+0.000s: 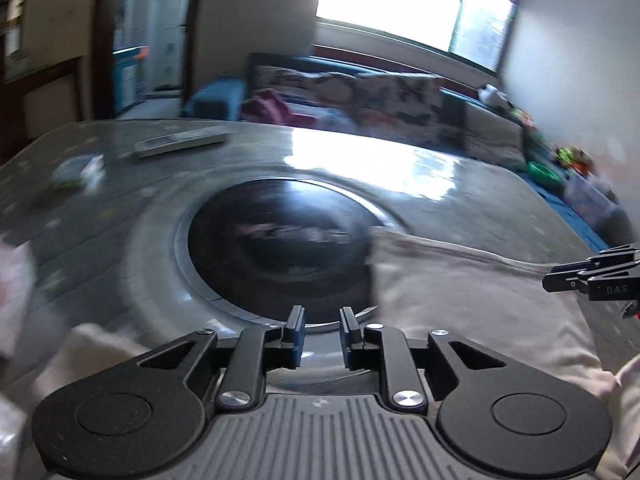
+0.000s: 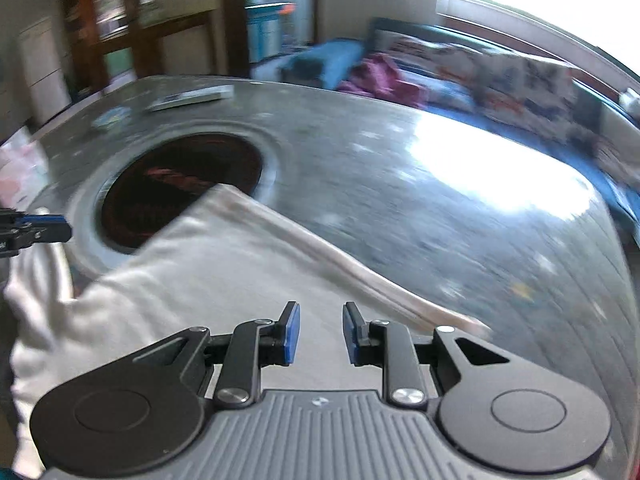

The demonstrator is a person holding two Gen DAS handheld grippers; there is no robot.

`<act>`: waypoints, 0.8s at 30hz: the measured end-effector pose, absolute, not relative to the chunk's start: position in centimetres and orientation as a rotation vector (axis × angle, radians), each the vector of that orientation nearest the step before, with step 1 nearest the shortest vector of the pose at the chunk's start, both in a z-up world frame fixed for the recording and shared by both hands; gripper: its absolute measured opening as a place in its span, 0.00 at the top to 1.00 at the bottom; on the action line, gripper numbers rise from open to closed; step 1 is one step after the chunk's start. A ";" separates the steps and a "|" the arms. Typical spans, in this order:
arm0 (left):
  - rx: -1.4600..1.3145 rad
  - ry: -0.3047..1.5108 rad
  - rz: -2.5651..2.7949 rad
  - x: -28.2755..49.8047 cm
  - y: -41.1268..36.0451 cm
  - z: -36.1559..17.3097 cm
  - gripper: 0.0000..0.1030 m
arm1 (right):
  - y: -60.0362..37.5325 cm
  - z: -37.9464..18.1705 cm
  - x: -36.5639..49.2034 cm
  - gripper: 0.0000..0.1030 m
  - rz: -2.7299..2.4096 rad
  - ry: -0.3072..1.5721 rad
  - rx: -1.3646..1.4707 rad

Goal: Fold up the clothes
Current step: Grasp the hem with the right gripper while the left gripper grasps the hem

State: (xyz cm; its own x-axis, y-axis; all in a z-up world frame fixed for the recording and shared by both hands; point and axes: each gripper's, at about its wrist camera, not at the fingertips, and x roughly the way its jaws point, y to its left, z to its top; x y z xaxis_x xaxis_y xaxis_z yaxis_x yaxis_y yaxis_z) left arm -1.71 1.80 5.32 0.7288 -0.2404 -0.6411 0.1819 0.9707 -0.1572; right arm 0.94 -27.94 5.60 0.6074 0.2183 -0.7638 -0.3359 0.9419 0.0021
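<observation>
Pale cream cloth, the garment, lies spread over the near part of a grey glossy table, filling the lower left and centre of the right wrist view; one folded edge runs as a thick band from the middle of the frame down toward the lower right. Its far corner overlaps a dark round inset sunk in the tabletop. In the left wrist view the same garment sits at the right and lower right, its corner touching the rim of the inset at centre frame.

Both tools are spread with nothing between the blue pads: the left gripper hovers at bottom centre over the inset's near rim, and the right gripper hangs over the cloth, apparently not touching it, though motion blur makes that hard to judge.

At the upper left of the table lies a flat pale object, perhaps a remote. Beyond the table, a sofa with patterned cushions sits under a bright window.
</observation>
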 end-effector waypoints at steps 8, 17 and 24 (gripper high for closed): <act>0.003 0.742 -0.265 3.1 -3.5 4.4 0.62 | -34.7 3.0 1.3 0.77 0.177 0.887 0.000; 0.056 0.781 -0.240 7.7 -6.0 2.7 0.61 | -36.2 2.0 2.6 0.78 0.174 0.874 0.055; 0.064 0.793 -0.267 9.6 -6.7 1.3 0.73 | -36.1 1.8 3.8 0.93 0.183 0.852 0.049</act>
